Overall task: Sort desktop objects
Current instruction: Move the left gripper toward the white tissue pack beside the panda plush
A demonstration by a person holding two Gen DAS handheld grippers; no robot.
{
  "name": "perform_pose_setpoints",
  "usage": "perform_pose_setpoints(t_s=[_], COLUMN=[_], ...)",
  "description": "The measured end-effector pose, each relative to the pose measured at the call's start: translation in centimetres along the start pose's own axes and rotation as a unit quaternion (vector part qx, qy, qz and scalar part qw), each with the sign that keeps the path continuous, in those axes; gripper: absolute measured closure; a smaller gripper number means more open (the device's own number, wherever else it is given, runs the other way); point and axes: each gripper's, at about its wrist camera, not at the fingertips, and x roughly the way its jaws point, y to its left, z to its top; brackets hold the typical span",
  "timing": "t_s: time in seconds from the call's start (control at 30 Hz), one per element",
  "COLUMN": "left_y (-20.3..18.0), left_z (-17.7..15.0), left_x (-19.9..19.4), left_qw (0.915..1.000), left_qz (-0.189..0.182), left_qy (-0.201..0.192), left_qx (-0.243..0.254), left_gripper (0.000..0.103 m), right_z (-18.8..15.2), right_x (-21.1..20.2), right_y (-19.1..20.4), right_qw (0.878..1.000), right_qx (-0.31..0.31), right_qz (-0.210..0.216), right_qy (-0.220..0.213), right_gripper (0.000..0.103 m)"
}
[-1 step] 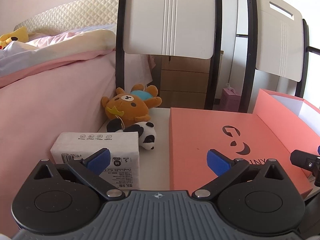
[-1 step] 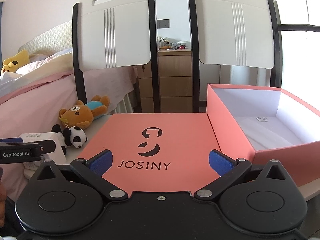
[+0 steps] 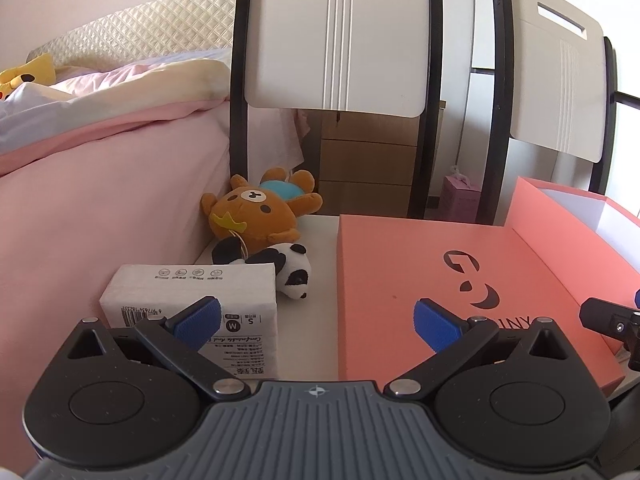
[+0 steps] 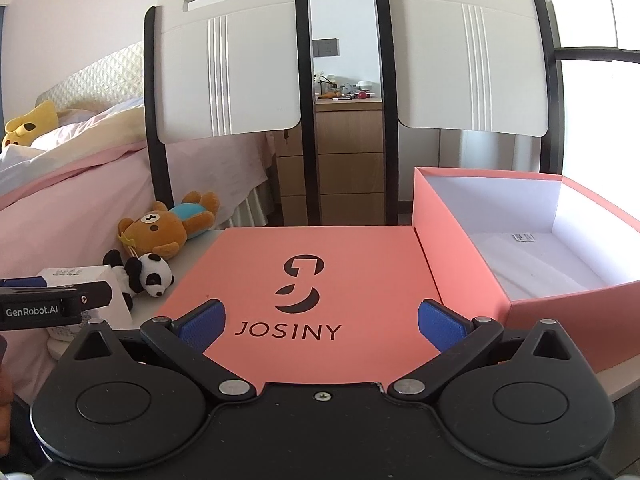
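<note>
**Both grippers wide open over a desk of toys, tissues and a shoebox**

We hold the left gripper [image 3: 316,320] tilted down over the near edge of the white desk [image 3: 320,248], its blue pads [image 3: 200,318] spread fully apart with nothing between them. Just beyond the left pad sits a white tissue pack [image 3: 192,292], at the desk's left edge beside the pink bedspread [image 3: 100,220]. Past the pack a small panda toy [image 3: 294,270] lies on its side, touching the brown bear toy [image 3: 260,212] that sprawls behind it near the leg of a white chair [image 3: 336,40].

To the right of the toys a salmon box lid [image 3: 420,264] lies flat, logo upward, taking up the middle of the desk. Our right gripper [image 4: 320,326] hovers above the near end of that lid [image 4: 320,272], equally released, its jaws empty and flung wide on either side of the printed brand name. The open box [image 4: 472,280] stands hard against the lid's right side, white paper lining its bottom, with only a small label on the paper.

From the right wrist view the left gripper's side [image 4: 52,306] pokes in at the left edge, in front of the tissue pack [image 4: 76,276], with the panda [image 4: 150,274] and bear [image 4: 160,230] well apart from the box. Two chair backs and a wooden chest of drawers [image 4: 340,168] fill the background
</note>
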Motion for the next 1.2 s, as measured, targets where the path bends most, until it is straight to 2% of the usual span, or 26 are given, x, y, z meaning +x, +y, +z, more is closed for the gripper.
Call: perform_pose_setpoints(t_s=[0.2,0.33,1.2], left_y=[1.1,-0.4,-0.7], left_z=[0.0,0.0,-0.4], left_x=[-0.5,-0.4,-0.3], left_qw=[0.9999,0.9999,0.9999], left_qz=[-0.015,-0.011,-0.012], left_qy=[0.003,0.007,0.009], left_qx=[-0.004,0.007,0.007], left_gripper=[0.000,0.000,0.000], right_z=[0.1,0.1,-0.1], right_x=[0.3,0.1,0.0], right_y=[-0.3,-0.1,-0.1], right_qw=[1.000,1.000,1.000], right_qx=[-0.003,0.001,0.008], right_qz=[0.000,-0.006,-0.003], right_qy=[0.002,-0.002,-0.003], right_gripper=[0.000,0.000,0.000])
